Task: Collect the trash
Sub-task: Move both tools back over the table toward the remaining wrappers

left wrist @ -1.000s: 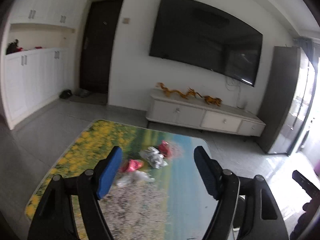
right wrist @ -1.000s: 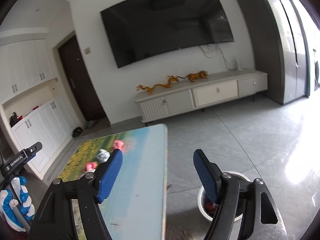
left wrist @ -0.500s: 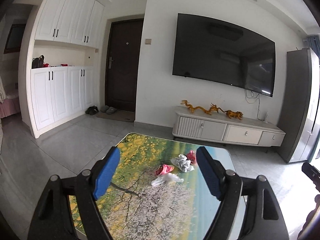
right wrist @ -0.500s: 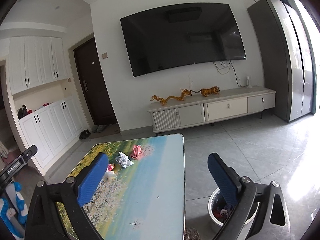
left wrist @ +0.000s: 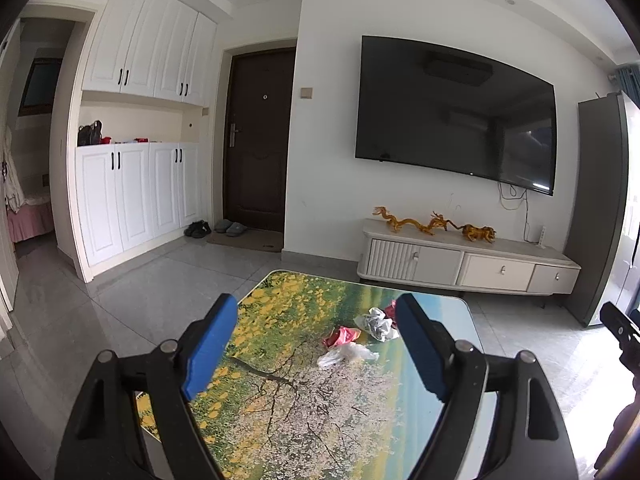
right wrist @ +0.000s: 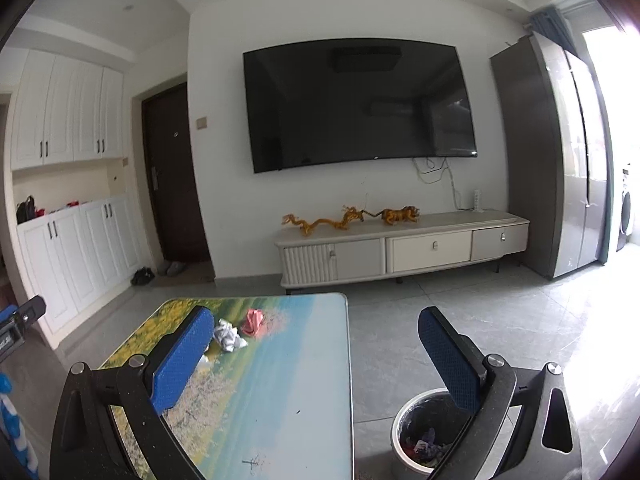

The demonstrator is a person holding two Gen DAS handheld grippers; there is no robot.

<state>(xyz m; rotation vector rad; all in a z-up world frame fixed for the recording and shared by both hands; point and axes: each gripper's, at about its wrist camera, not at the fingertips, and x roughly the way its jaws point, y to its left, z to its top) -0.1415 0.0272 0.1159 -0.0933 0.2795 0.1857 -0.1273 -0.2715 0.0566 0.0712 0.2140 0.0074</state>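
Several pieces of trash lie on the picture-printed table (left wrist: 280, 408): a clear plastic wrapper (left wrist: 347, 354), a red wrapper (left wrist: 341, 335), a crumpled white-grey paper (left wrist: 376, 323) and a red piece half hidden behind my finger. The right wrist view shows the white-grey paper (right wrist: 228, 334) and a pink-red wrapper (right wrist: 254, 321) on the table (right wrist: 288, 400). My left gripper (left wrist: 312, 344) is open and empty, above the table's near part. My right gripper (right wrist: 316, 354) is open and empty, over the table's right edge. A white bin (right wrist: 424, 436) with trash inside stands on the floor right of the table.
A white TV cabinet (left wrist: 464, 264) with golden dragon figures (left wrist: 432, 224) stands against the far wall under a large TV (left wrist: 456, 112). White cupboards (left wrist: 132, 196) and a dark door (left wrist: 256, 140) are at the left. A tall grey cabinet (right wrist: 548, 160) is at the right.
Both grippers have risen and levelled out; the views now show more of the room and the table from higher up. Both stay open. The trash has not moved.
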